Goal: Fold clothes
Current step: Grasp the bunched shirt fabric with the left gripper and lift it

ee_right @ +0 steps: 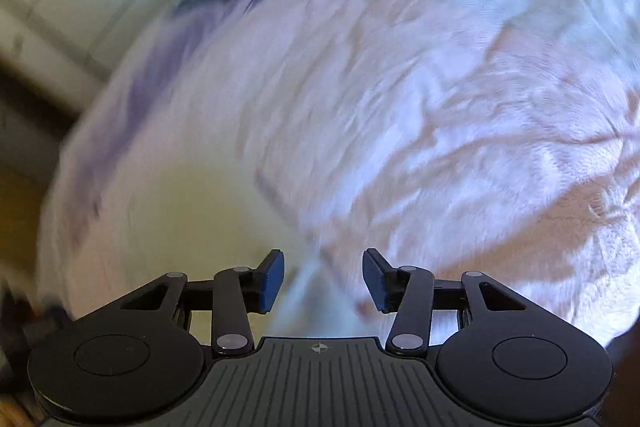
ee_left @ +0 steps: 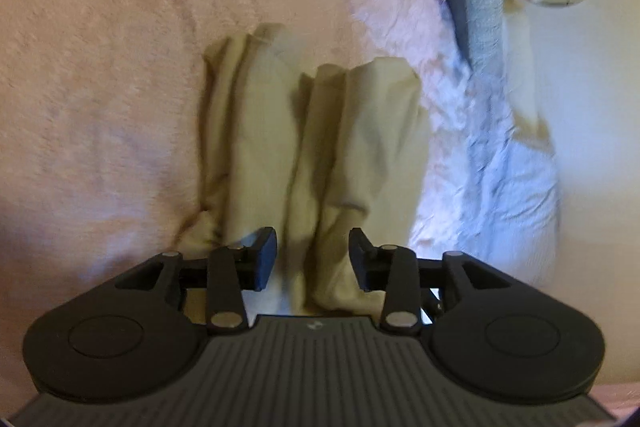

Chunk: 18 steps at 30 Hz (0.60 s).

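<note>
Left wrist: both tongs [ee_left: 313, 259] [ee_right: 323, 281] wide, w/ left over beige garment [ee_left: 312, 131].

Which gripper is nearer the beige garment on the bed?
Left. The left gripper is open right over the beige garment, fabric running between its fingers. The right gripper is open above the pink blanket; its view is too blurred to place the garment.

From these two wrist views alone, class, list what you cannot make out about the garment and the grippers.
- Beige garment: its type is unclear in the left wrist view; it is bunched, and the left gripper hides its near end.
- Pale patch in the right wrist view: motion blur hides what it is.
- Right gripper: blur hides what lies between its open jaws.
</note>
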Tool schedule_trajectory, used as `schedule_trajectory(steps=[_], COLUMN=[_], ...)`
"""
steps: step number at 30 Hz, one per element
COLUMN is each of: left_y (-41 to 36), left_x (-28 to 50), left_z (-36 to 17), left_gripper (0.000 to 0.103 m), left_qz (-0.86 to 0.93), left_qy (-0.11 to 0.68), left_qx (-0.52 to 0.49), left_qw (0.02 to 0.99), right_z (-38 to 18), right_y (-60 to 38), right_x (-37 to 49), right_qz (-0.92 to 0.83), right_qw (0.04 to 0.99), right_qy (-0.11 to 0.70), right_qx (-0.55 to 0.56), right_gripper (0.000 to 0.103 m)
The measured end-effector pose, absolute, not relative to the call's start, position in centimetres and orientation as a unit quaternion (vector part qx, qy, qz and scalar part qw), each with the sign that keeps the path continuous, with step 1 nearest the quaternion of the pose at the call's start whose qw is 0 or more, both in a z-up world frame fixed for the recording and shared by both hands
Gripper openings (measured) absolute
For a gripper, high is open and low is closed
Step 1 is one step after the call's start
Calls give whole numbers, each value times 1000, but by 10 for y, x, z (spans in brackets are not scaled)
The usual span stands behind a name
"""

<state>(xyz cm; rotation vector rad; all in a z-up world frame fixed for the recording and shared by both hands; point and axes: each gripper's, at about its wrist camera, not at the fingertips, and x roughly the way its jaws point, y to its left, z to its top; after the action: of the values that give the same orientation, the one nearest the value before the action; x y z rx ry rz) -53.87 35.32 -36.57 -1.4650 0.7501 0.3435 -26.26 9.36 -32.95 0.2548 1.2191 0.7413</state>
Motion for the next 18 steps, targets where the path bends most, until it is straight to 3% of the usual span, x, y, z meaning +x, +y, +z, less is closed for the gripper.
schedule_trajectory(steps=[4,16,17,18], left_y=[343,328,327,326], left_x=[-528,-531,-528,-526], left_z=[-379,-377,-378,-377], left_gripper=[42,40,37,24], left_qz=[149,175,173,170], left_qy=[290,292,290,289], left_qx=[-679,-630,-630,-624], left_qw=[658,698,699,706], right_z=[-350,-374,-374,-374], right_y=[104,130,134,138], right_x=[-228,-211,-212,-213], right_qz=[332,388,392,394], right_qw=[724,677,678,679], right_qy=[596,623,621,618], right_qx=[99,53,39,26], right_gripper=[48,48,48,48])
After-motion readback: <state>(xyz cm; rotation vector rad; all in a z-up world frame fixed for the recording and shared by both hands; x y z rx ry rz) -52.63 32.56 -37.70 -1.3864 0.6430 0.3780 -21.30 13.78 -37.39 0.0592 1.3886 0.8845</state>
